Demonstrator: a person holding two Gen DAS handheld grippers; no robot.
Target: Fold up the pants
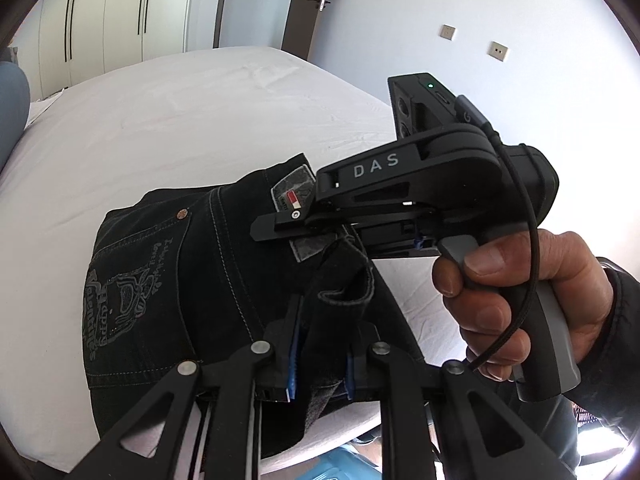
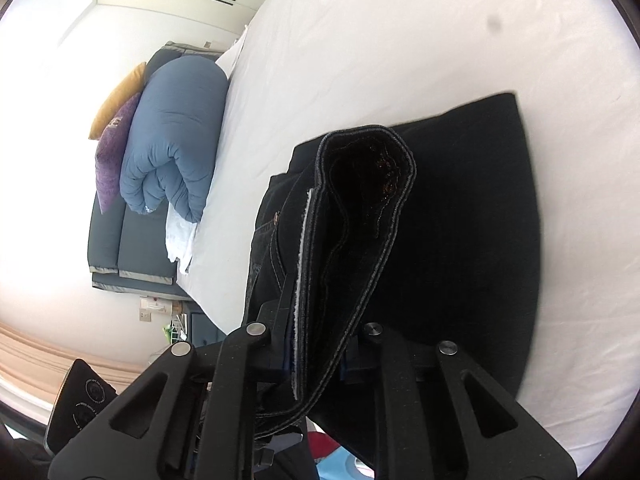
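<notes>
Left gripper (image 1: 320, 344) was clamped on a fold of the pants (image 1: 168, 280); black denim bunched between its blue-padded fingers (image 1: 293, 364), which stood nearly together. Ahead of those fingers the pants lay on the bed (image 1: 180, 120), back pocket with printed lettering up, a copper rivet (image 1: 182, 213) at the pocket corner, a patch (image 1: 292, 190) on the waistband farther out.

Right gripper (image 1: 276, 227) showed in the left view, ahead and right of the left fingers, held by a hand (image 1: 516, 300) with the index finger on the trigger. Its tip sat over the waistband patch; from this view could not tell whether cloth was pinched.

Right wrist view settled it: right gripper (image 2: 320, 344) was closed on the waistband edge, a doubled, stitched band of denim rising between the fingers (image 2: 286, 312) and looping open just ahead of them. No earlier frame, so only the grip is stated.

Beyond the right fingers the rest of the pants lay flat and dark on the white sheet. Left of the fingers, off the bed edge, a rolled blue duvet (image 2: 176, 136) sat beside purple (image 2: 114, 156) and yellow (image 2: 116, 100) cushions. A black device (image 2: 78, 404) lay low left of the fingers.
</notes>
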